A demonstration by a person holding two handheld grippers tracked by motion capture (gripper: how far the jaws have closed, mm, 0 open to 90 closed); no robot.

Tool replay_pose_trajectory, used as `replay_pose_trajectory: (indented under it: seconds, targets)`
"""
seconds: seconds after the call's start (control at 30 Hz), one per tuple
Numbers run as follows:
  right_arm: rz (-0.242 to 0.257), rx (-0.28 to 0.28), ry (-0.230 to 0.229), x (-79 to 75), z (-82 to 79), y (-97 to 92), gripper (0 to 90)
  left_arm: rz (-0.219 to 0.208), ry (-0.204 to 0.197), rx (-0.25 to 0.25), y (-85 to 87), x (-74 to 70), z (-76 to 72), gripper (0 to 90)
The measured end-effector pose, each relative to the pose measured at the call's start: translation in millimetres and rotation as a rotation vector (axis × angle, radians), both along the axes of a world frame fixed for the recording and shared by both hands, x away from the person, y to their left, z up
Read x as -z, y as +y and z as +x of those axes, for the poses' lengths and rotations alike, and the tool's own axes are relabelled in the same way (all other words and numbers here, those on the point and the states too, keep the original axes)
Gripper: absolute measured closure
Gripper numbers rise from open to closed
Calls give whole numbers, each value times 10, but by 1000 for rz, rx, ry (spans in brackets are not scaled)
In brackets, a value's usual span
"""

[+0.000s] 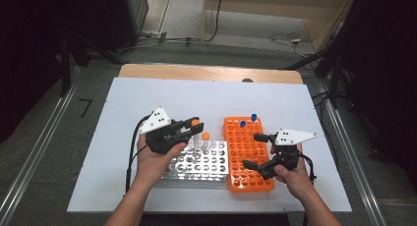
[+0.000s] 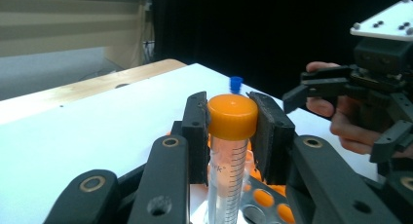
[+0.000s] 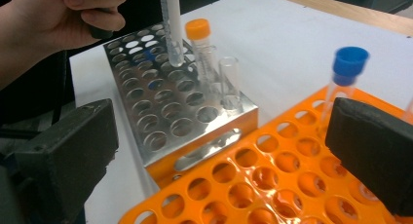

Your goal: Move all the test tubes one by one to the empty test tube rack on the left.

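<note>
Shiny metal rack (image 3: 204, 121); glossy orange plastic rack (image 3: 272, 180); matt white tabletop (image 1: 147, 96).

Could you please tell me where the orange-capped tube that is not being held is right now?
In the high view, the free orange-capped tube stands upright at the far edge of the metal rack, just right of the left gripper.

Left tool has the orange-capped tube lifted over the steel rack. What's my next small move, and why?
Probably carry it right, toward the orange rack. The left tool is shut on the tube, whose tip hangs clear above the steel rack in the right gripper view. The right tool waits open over the orange rack, where blue-capped tubes already stand.
</note>
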State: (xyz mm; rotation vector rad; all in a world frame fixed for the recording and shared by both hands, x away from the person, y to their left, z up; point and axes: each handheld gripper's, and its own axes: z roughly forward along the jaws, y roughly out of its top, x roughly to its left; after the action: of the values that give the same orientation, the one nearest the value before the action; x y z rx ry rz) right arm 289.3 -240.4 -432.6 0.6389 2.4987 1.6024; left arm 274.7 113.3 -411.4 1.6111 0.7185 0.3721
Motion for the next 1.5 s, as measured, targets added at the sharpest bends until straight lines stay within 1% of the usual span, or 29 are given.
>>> replay_pose_trajectory:
  seconds: [0.1, 0.3, 0.5, 0.67, 0.73, 0.83, 1.03, 1.07, 1.23, 1.3, 1.4, 1.5]
  targets:
    - [5, 17, 7, 29, 34, -49, 0, -4, -6, -11, -11, 20, 47, 708]
    - [3, 49, 16, 72, 89, -141, 0, 3, -17, -40, -33, 67, 112, 708]
    - [3, 70, 26, 103, 127, -198, 0, -9, -14, -44, -42, 94, 133, 708]
    - [-6, 78, 28, 126, 144, -208, 0, -16, -5, -28, -54, 108, 126, 708]
    - [-9, 80, 30, 131, 146, -207, 0, -2, -1, -25, -65, 117, 123, 708]
    - [-11, 84, 31, 135, 146, -209, 0, 16, -1, -32, -68, 129, 115, 708]
    - [-13, 92, 25, 149, 153, -215, 0, 34, 9, -29, -64, 156, 103, 708]
    - [-15, 92, 27, 152, 155, -218, 0, 34, 15, -28, -67, 165, 101, 708]
    - [-16, 95, 29, 156, 156, -224, 0, 59, 35, -17, -85, 201, 95, 708]
    - [-15, 94, 28, 161, 157, -222, 0, 84, 37, -13, -102, 213, 89, 708]
    - [-19, 94, 27, 165, 159, -219, 0, 105, 40, -9, -119, 224, 81, 707]
    - [-19, 96, 24, 167, 164, -225, 0, 108, 48, -10, -121, 232, 68, 707]
